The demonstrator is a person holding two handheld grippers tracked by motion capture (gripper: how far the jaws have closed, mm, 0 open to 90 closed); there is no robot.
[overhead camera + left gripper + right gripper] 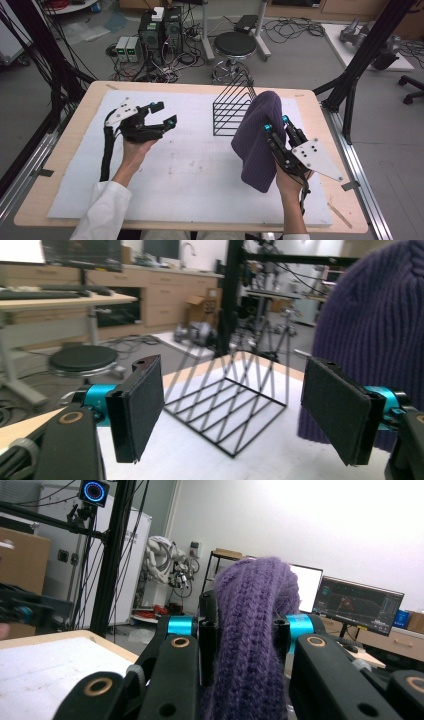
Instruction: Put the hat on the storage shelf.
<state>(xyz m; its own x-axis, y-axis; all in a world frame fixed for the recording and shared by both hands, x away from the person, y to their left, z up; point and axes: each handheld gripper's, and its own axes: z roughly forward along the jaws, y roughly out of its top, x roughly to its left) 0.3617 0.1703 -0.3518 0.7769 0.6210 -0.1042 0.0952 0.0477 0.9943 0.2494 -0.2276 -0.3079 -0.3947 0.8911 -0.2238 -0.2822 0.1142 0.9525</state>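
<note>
A purple knitted hat hangs over the right side of the white mat, lifted by my right gripper, which is shut on its fabric. In the right gripper view the hat is pinched between the two jaws and bulges above them. My left gripper hovers over the left part of the mat with its jaws wide apart and nothing between them. In the left gripper view its pads frame a black wire rack, with the hat at the right edge.
The black wire rack stands on the white mat just left of the hat. The mat covers a wooden table. Behind the table are a black stool, computer boxes and cables on the floor.
</note>
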